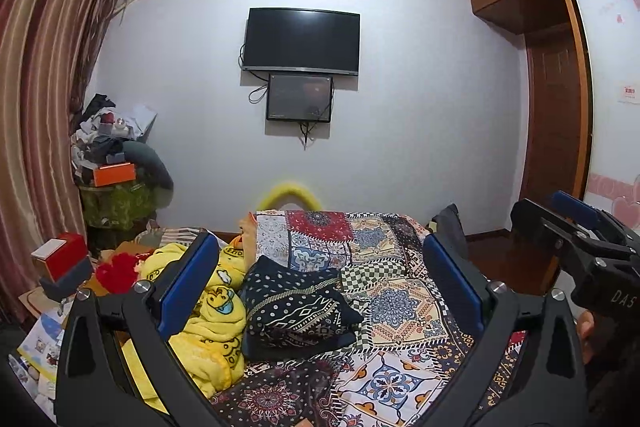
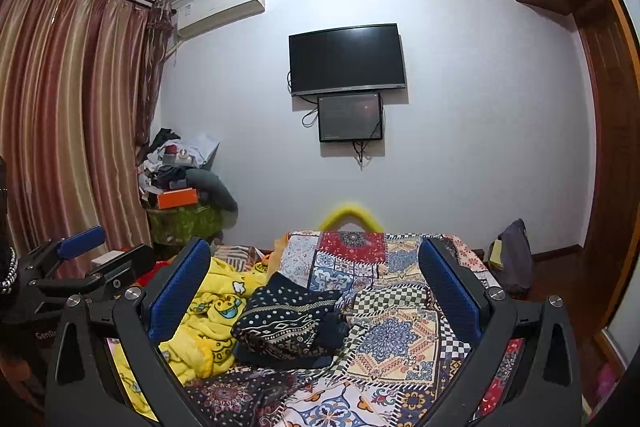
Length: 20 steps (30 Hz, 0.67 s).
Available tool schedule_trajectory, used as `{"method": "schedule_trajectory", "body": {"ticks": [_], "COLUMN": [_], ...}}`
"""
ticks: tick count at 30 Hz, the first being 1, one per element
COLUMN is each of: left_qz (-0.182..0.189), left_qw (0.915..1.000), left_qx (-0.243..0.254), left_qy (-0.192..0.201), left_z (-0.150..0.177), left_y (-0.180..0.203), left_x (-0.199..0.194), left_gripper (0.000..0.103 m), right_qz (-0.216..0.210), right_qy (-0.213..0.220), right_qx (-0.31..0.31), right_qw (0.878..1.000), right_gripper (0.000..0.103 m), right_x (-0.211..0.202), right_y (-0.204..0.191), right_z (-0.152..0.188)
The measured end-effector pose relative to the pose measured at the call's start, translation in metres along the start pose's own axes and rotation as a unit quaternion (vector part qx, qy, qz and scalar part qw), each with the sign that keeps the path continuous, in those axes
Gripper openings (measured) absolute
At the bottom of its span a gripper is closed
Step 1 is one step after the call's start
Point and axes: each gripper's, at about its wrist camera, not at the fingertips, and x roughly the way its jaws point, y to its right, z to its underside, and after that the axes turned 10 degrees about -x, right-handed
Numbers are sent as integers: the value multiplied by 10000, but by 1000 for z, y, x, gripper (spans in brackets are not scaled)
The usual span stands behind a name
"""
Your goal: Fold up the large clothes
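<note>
**A:** How far along are you, by the look of it?

**B:** One piece looks done. The dark patterned garment (image 1: 298,309) lies as a compact folded bundle on the patchwork bedspread (image 1: 404,307), roughly mid-bed, its edges stacked on each other. I judge that one needs nothing more from you, unless you want to square the loose corner on its right side.

**A:** And what is left?

**B:** The yellow cartoon-print garment (image 1: 212,323) sits crumpled in a heap just beside the dark bundle, on its left, touching or nearly touching it. It is not spread, not flattened, no fold in it. That seems to be your next job. A red fuzzy item (image 1: 116,273) lies further left; whether it is clothing for you to fold, I cannot tell.

**A:** What are my tools doing?

**B:** Your left gripper (image 1: 320,291) has its jaws spread wide and carries nothing. Your right gripper (image 2: 316,291) is the same, wide apart and empty. Both hang above the near part of the bed, pointed toward the wall with the television (image 1: 302,41).

**A:** So?

**B:** You are partway: one folded, at least one large piece untouched.
</note>
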Motion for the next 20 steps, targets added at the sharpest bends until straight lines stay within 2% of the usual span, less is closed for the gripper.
{"method": "schedule_trajectory", "body": {"ticks": [20], "left_qz": [83], "left_qw": [9998], "left_qx": [-18], "left_qy": [-167], "left_z": [4], "left_y": [5], "left_x": [13], "left_gripper": [102], "right_qz": [67], "right_qy": [-40], "right_qx": [128], "right_qw": [9999], "right_gripper": [103], "right_x": [4], "right_y": [6], "right_z": [3]}}
